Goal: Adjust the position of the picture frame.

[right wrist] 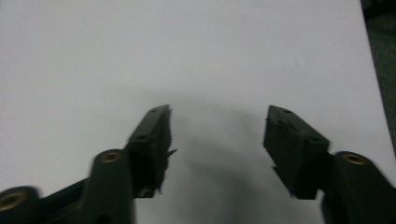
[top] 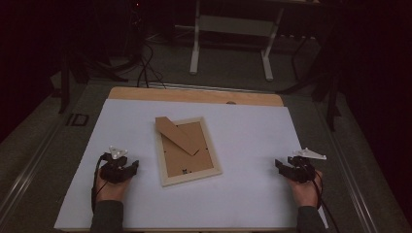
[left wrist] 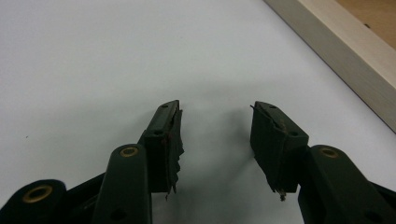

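A pale wooden picture frame (top: 187,150) lies face down in the middle of the white sheet (top: 243,131), its brown backing board up and its cardboard stand (top: 178,136) folded out across the top left. My left gripper (top: 127,167) rests on the sheet to the left of the frame, open and holding nothing. In the left gripper view the jaws (left wrist: 215,109) stand apart over bare white sheet, with the frame's pale edge (left wrist: 345,51) at the upper right. My right gripper (top: 284,166) rests far to the right of the frame, open, its jaws (right wrist: 217,112) apart with nothing between them.
The white sheet covers a wooden tabletop (top: 194,95) whose far edge shows beyond it. Behind the table stand a white desk frame (top: 233,39) and black cables (top: 143,68) on a grey floor. A dark strip (right wrist: 380,56) runs along the sheet's edge in the right gripper view.
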A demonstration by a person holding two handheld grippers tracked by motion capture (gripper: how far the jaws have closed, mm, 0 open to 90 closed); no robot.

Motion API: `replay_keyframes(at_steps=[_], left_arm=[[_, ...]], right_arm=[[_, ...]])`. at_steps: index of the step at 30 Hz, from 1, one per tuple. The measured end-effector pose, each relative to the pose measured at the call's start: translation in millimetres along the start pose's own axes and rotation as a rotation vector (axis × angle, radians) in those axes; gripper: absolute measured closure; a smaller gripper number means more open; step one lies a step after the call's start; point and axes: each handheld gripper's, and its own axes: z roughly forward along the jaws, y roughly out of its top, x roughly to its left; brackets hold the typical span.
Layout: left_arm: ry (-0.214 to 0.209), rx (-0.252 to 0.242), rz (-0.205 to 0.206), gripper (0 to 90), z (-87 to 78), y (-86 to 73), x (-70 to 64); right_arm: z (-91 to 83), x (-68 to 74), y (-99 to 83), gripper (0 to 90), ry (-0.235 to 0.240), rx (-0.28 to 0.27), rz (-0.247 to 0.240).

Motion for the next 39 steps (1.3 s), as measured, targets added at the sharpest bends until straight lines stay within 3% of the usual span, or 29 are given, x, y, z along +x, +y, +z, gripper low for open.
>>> replay_keyframes(at_steps=[1,2,3,6,7,9,11,15,22,26,30,35,39], left_arm=[[-0.002,0.001,0.002,53.7,-0.3,0.1,0.4],[-0.038,-0.006,-0.015,56.0,-2.3,0.8,1.4],[-0.038,-0.006,-0.015,56.0,-2.3,0.8,1.4],[-0.095,-0.023,0.003,56.0,-9.3,3.0,-3.9],[-0.095,-0.023,0.003,57.4,-9.3,3.0,-3.9],[-0.147,-0.016,0.047,62.5,-11.6,2.4,-9.3],[-0.156,-0.014,0.057,65.5,-10.9,2.3,-10.7],[-0.173,-0.032,0.08,69.1,-12.0,3.1,-15.4],[-0.211,-0.039,0.102,88.7,-14.3,4.1,-19.2],[-0.236,-0.011,0.121,90.0,-12.1,4.7,-24.6],[-0.251,-0.016,0.143,90.0,-12.6,5.4,-29.7],[-0.25,0.017,0.185,90.0,-7.9,5.4,-40.0],[-0.266,0.022,0.227,90.0,-6.7,6.3,-47.8]], right_arm=[[-2.1,2.1,1.4,45.6,0.01,-0.015,-0.004],[-4.7,6.1,3.8,46.7,0.018,-0.034,-0.013],[-6.5,8.9,5.6,46.7,0.022,-0.041,-0.018],[-9.6,13.8,9.3,46.7,0.037,-0.053,-0.021],[-10.5,15.8,10.5,46.6,0.044,-0.055,-0.028],[-11.4,18.6,12.0,45.9,0.054,-0.056,-0.032],[-11.1,19.5,13.5,44.3,0.084,-0.045,-0.029],[-12.1,20.9,14.4,45.2,0.085,-0.045,-0.03],[-16.6,22.4,17.2,53.1,0.078,-0.059,-0.027],[-20.8,23.8,19.9,61.8,0.081,-0.078,-0.028],[-21.6,23.9,19.8,60.8,0.079,-0.079,-0.024],[-20.8,24.0,19.4,60.6,0.079,-0.08,-0.025],[-20.3,25.8,19.1,60.8,0.11,-0.088,-0.015]])
